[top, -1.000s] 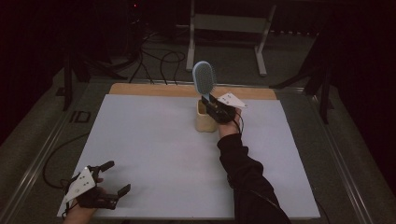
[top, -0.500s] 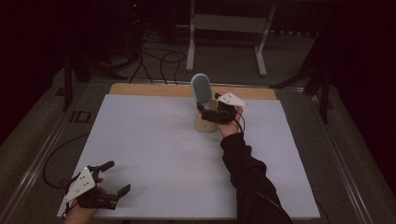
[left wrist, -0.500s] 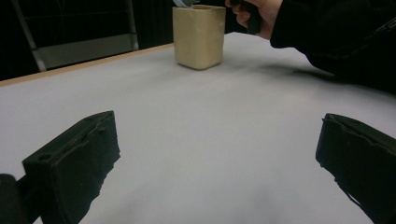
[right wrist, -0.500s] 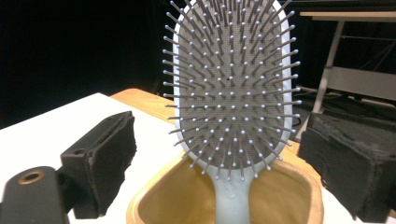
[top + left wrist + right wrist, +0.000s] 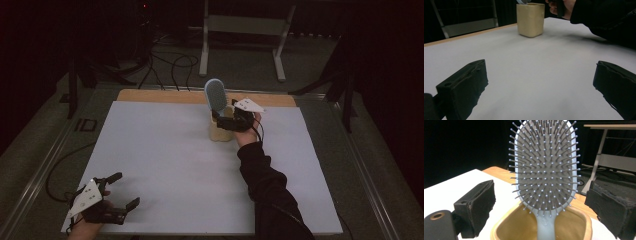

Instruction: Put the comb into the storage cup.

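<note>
The brush [image 5: 216, 95] now stands in the cup [image 5: 220, 131], handle down and bristle head up. The cup sits near the top middle of the high view, on the white table [image 5: 165, 165]. One second ago the brush was held higher and leaned to the left over the cup. Half a second ago it was lower. Now its head pokes up out of the cup and tips only a little.

The right gripper [image 5: 231, 122] is right beside the cup, on its right side. In the right gripper view the brush [image 5: 545, 167] fills the middle, and the two black jaws sit wide apart on each side of it. They do not touch it. So the brush has been let go and rests in the cup [image 5: 506, 230] by itself.

This likely means the putting-in step is about done. The next move is probably to pull the right hand back without bumping the brush, which could tip the cup.

The left gripper [image 5: 119, 192] is at the bottom left of the high view. Its jaws are apart and hold nothing. It has not moved.
</note>
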Motion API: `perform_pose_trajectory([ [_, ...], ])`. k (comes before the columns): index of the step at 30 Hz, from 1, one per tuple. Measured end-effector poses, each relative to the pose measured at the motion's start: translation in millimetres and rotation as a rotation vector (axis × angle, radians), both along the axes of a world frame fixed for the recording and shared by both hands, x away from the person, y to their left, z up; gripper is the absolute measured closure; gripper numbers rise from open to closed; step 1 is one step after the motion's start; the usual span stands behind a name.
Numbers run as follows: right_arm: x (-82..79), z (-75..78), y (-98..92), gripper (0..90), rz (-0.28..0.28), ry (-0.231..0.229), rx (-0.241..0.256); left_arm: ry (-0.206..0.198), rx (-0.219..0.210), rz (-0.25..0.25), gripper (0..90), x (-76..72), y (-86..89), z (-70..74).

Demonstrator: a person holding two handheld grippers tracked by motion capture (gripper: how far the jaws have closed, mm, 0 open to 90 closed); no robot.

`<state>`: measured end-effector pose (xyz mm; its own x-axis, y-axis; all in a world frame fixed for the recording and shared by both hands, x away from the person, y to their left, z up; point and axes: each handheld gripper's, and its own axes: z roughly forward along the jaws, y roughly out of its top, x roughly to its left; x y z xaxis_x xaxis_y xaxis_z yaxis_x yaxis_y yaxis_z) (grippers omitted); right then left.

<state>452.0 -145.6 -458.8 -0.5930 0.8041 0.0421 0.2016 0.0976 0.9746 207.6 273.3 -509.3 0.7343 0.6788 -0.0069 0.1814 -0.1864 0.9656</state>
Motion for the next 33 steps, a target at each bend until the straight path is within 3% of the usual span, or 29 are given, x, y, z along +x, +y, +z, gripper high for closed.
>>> perform_pose_trajectory([
  [17, -0.3, 5.6, -11.9, 8.6, 0.010, 0.047, -0.030, 0.004, 0.002, -0.007, 0.0, 2.8, -2.0, -0.5],
  [33, -29.4, 9.9, -38.6, 8.6, 0.022, 0.064, -0.030, 0.006, 0.000, 0.002, 0.0, 0.5, -1.3, -0.7],
])
